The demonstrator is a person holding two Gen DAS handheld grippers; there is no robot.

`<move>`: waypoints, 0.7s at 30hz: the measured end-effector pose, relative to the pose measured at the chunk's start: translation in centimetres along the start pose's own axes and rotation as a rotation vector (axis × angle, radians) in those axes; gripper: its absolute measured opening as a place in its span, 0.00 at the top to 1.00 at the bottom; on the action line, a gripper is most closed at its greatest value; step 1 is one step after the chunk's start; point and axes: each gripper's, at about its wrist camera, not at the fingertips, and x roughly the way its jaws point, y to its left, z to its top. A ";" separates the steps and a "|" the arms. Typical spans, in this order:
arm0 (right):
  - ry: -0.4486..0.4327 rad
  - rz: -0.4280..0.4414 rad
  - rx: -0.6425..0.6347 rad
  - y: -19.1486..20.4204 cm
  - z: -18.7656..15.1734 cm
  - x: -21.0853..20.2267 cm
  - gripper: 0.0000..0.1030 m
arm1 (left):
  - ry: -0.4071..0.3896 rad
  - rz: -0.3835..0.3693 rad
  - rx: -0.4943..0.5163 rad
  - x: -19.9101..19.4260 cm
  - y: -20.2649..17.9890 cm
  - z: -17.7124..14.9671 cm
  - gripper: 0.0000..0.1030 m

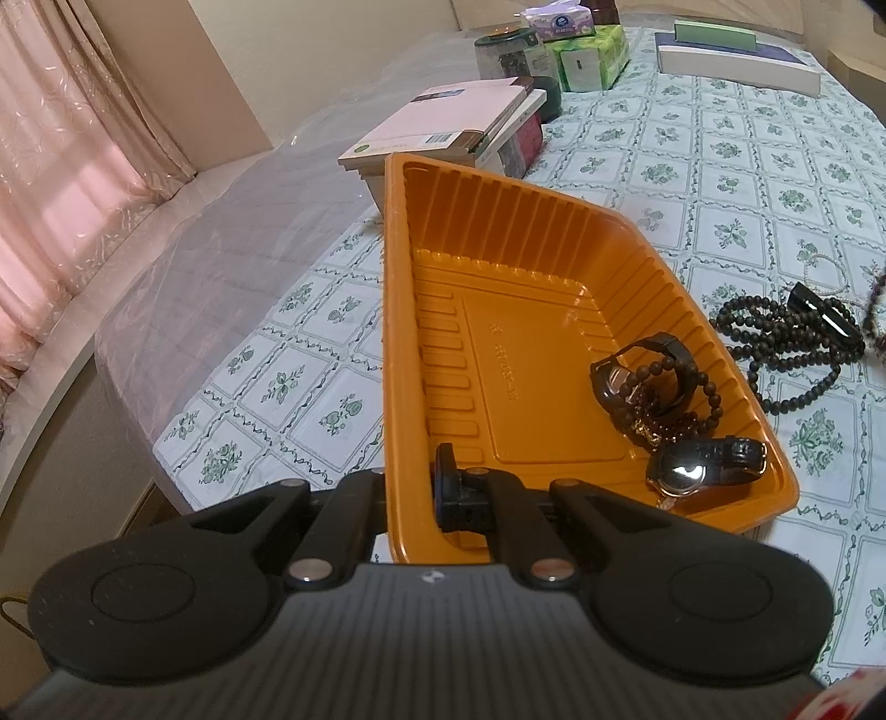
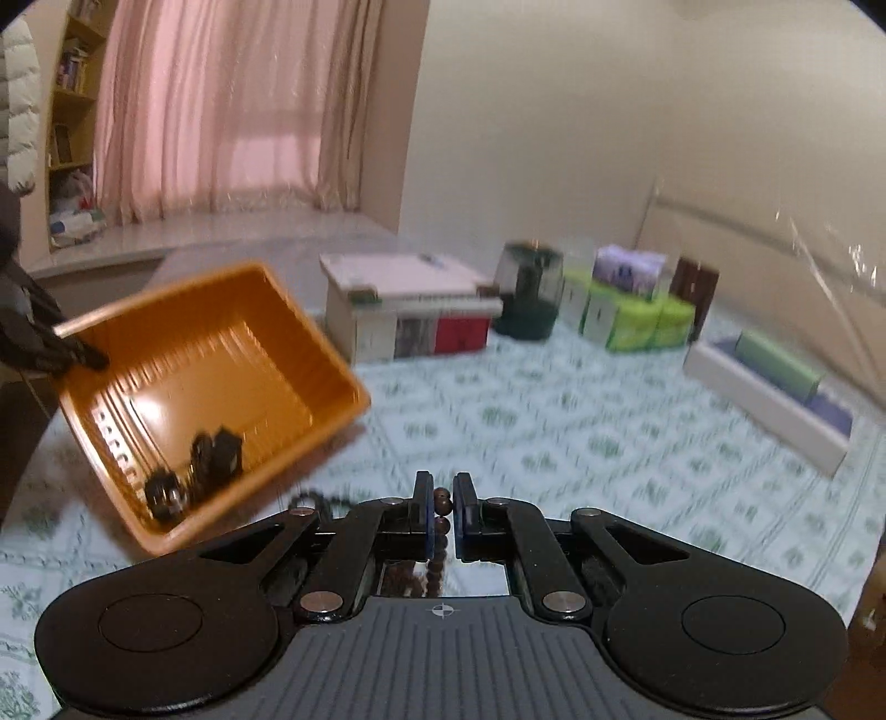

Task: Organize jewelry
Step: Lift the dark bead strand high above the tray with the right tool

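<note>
My left gripper (image 1: 412, 484) is shut on the near rim of the orange plastic tray (image 1: 526, 360), one finger outside the wall and one inside. The tray is tilted and holds two black watches (image 1: 703, 471) and a brown bead bracelet (image 1: 686, 399) in its right corner. In the right wrist view the same tray (image 2: 221, 354) hangs at the left, gripped at its rim by the left gripper (image 2: 83, 354). My right gripper (image 2: 443, 512) is shut on a strand of reddish-brown beads (image 2: 441, 523) above the table. A long dark bead necklace (image 1: 786, 343), a black band (image 1: 825, 315) and a pearl bracelet (image 1: 825, 277) lie on the cloth.
The table has a green-flowered cloth (image 1: 720, 166). At its back stand stacked books (image 1: 454, 122), a dark jar (image 1: 509, 52), green tissue packs (image 1: 592, 55) and a long white box (image 1: 736, 61). Pink curtains (image 2: 221, 111) hang beyond the left edge.
</note>
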 end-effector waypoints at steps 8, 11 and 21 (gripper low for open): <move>-0.071 0.007 -0.054 -0.3 3.7 -2.3 0.94 | -0.012 -0.003 0.006 -0.1 0.0 0.1 0.97; -0.089 0.021 -0.067 -0.2 4.9 -2.5 0.94 | -0.015 -0.004 0.004 -0.1 0.1 0.1 0.97; -0.193 0.131 -0.142 2.8 10.2 -2.5 0.94 | -0.021 -0.010 0.001 -0.2 0.1 0.1 0.97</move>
